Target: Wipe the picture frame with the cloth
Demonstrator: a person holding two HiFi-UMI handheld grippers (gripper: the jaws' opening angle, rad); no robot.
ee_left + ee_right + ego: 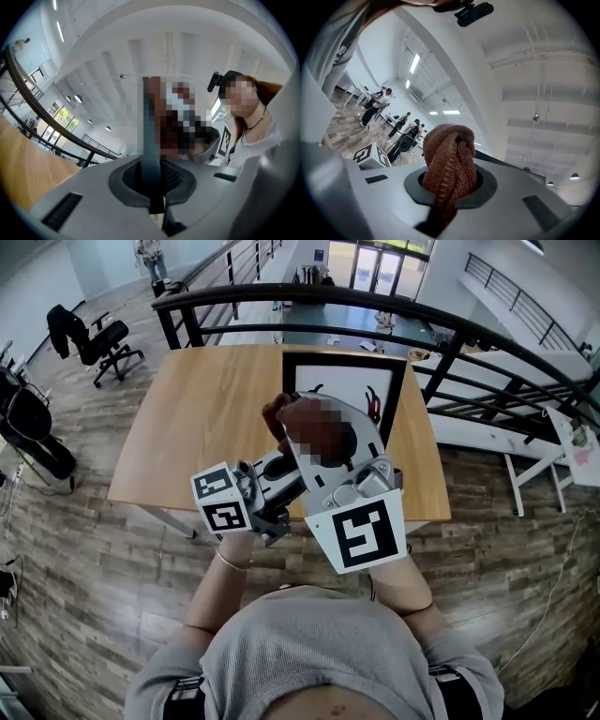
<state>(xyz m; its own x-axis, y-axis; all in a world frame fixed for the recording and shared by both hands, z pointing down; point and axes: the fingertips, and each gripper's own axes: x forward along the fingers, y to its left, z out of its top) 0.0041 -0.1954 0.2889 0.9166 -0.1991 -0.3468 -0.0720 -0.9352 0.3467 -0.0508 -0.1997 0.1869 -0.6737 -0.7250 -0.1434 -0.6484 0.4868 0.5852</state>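
Right gripper [449, 199] clamps bunched cloth [450, 154] over picture frame's [347, 381] near edge.

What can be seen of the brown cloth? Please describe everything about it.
The cloth is reddish-brown, a knitted-looking fabric with ribbed rows of small loops. It is bunched and twisted into a knot-like wad, not spread flat. The right gripper is shut on its lower part, and the wad stands out of the jaws. In the head view it appears in front of the picture frame lying on the wooden table; whether they touch cannot be told.
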